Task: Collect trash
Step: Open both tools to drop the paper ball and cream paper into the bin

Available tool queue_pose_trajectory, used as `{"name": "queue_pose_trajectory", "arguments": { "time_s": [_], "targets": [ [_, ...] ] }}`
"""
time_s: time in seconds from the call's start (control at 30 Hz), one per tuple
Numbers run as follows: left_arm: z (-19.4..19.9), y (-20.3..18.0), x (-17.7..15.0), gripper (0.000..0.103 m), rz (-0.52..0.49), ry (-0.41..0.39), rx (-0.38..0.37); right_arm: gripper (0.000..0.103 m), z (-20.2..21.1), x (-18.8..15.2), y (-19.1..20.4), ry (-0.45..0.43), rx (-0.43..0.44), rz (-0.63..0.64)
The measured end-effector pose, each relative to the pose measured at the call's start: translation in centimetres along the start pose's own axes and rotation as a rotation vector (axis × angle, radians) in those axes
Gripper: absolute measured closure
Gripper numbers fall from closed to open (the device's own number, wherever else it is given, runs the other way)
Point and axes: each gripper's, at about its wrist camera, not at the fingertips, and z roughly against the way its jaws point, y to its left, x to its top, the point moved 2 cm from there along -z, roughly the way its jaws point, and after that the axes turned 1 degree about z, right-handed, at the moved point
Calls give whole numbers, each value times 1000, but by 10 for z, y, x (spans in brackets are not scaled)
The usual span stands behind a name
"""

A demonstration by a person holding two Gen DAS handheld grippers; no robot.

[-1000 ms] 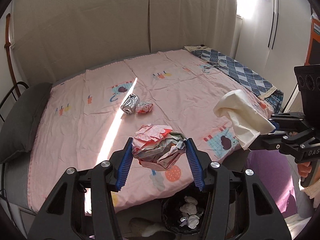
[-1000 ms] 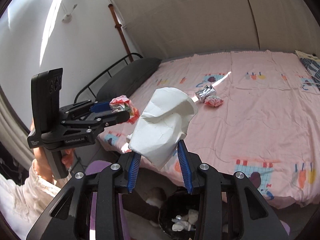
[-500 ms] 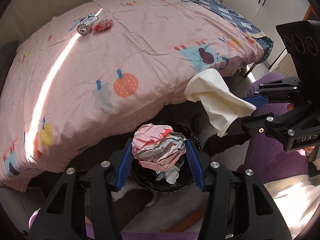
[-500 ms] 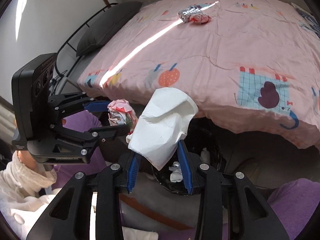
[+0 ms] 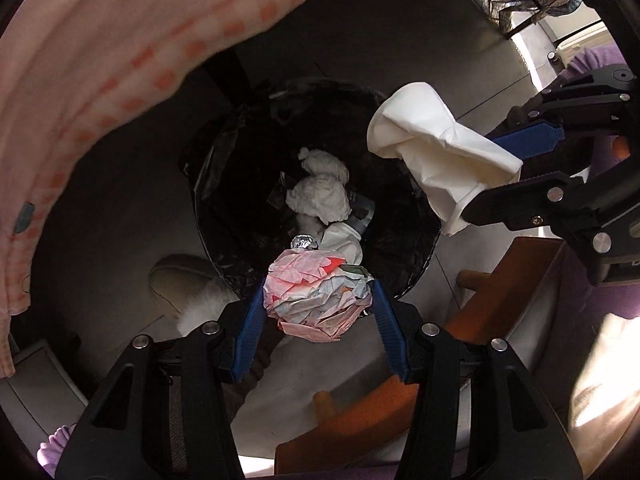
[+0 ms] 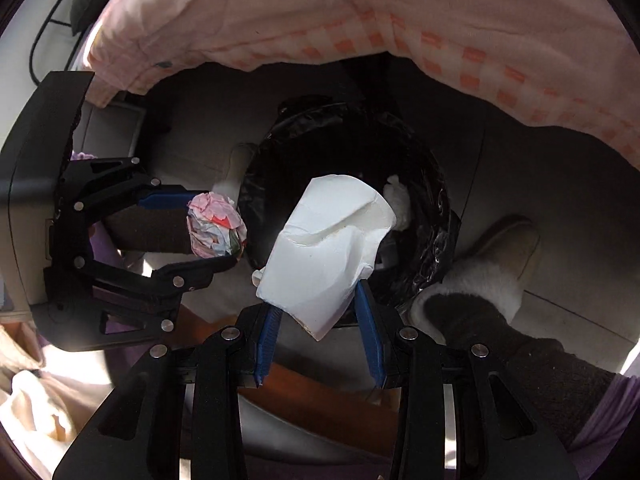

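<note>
Grippers hang over a round bin lined with black plastic beside the pink bedsheet's hanging edge: left gripper pinching a crumpled pink-and-white paper ball above the near rim, right gripper clamping a crushed white paper cup (bin mouth open below).

Both wrist cameras look steeply down, close above the same bin.

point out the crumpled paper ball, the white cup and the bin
crumpled paper ball [image 5: 316, 294], left wrist view, its creased front
white cup [image 6: 328, 252], right wrist view, its dented side
bin [image 5: 224, 168], left wrist view, its black liner wall
</note>
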Motion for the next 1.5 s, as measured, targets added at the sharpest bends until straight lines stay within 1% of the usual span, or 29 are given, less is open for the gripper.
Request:
{"name": "queue_pose_trajectory", "arguments": {
  "time_s": [0.13, 0.23, 0.3, 0.4, 0.5, 0.67, 0.73, 0.8, 0.87, 0.93, 1.0, 1.07, 1.13, 1.17, 1.2, 1.23, 1.27, 1.37, 1.43, 1.47, 1.5],
  "targets": [
    [-44, 4, 2, 50, 8, 113, -29, 68, -40, 12, -17, 104, -15, -74],
    [-72, 7, 5, 50, 20, 187, -39, 68, -64, 19, -28, 159, -26, -109],
    [-86, 9, 7, 50, 36, 236, -57, 68, -76, 22, -32, 182, -15, -131],
    [-103, 17, 14, 50, 71, 287, -82, 68, -89, 25, -37, 209, -15, -152],
    [-119, 22, 16, 50, 76, 332, -77, 68, -101, 29, -43, 230, -31, -152],
    [-136, 23, 20, 49, 84, 376, -61, 67, -120, 34, -51, 256, -54, -176],
    [-145, 21, 22, 49, 75, 399, -47, 66, -127, 33, -56, 272, -59, -198],
    [-154, 23, 23, 49, 87, 422, -47, 66, -131, 32, -60, 283, -51, -219],
    [-158, 22, 24, 49, 82, 435, -14, 66, -134, 32, -62, 290, -32, -238],
    [-161, 17, 26, 49, 52, 433, -3, 66, -137, 32, -63, 293, -36, -236],
    [-165, 16, 25, 48, 41, 441, 25, 66, -138, 32, -63, 295, -25, -242],
    [-166, 14, 27, 42, 52, 437, 16, 66, -140, 32, -65, 293, -17, -252],
    [-165, 12, 26, 11, 54, 436, -2, 65, -137, 30, -69, 283, 6, -275],
    [-164, 10, 25, 10, 51, 430, -9, 65, -133, 29, -72, 280, 19, -286],
    [-163, 9, 23, 10, 42, 424, -5, 62, -132, 29, -73, 275, 35, -297],
    [-161, 8, 22, 10, 34, 418, -2, 57, -131, 29, -74, 269, 50, -305],
    [-159, 7, 20, 10, 32, 410, -3, 56, -130, 29, -74, 266, 54, -307],
    [-148, 10, 19, 10, 61, 364, -23, 47, -131, 30, -68, 255, 59, -307],
    [-140, 12, 18, 10, 74, 327, -29, 37, -129, 30, -63, 245, 59, -306],
    [-136, 13, 17, 10, 74, 314, -28, 35, -127, 30, -61, 240, 57, -303],
    [-132, 14, 16, 9, 72, 295, -28, 31, -125, 29, -59, 236, 57, -299]
  ]
}}
